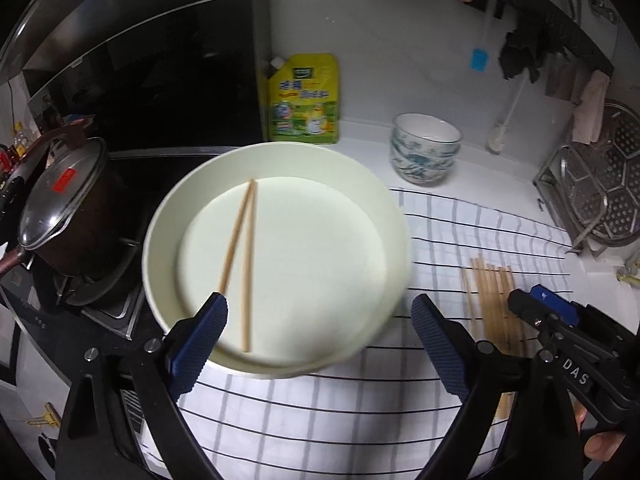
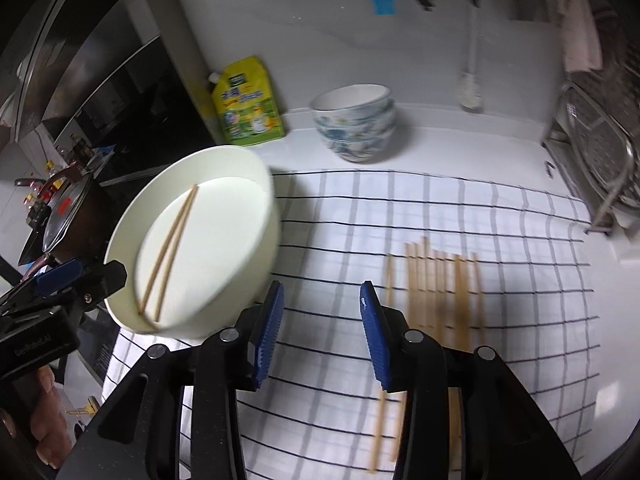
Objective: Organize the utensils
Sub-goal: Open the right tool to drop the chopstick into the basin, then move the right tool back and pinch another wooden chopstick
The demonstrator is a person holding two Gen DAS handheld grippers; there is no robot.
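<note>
A white round container [image 1: 352, 200] stands on the checked cloth [image 1: 460, 232] and holds two wooden chopsticks [image 1: 248, 264]. It also shows in the right wrist view [image 2: 240, 208] with the chopsticks [image 2: 168, 248] inside. Several loose chopsticks [image 1: 492, 300] lie in a row on the cloth to the right; they also show in the right wrist view [image 2: 440, 284]. My left gripper [image 1: 320, 336] is open and empty, its fingers astride the container's near rim. My right gripper [image 2: 322, 328] is open and empty, above the cloth between the container and the loose chopsticks.
A lidded pot [image 1: 60, 204] sits on the stove at left. A yellow refill pouch [image 1: 304, 100] and stacked patterned bowls [image 1: 424, 148] stand at the back wall. A metal dish rack [image 1: 592, 196] is at right. Cloths and a brush hang on the wall.
</note>
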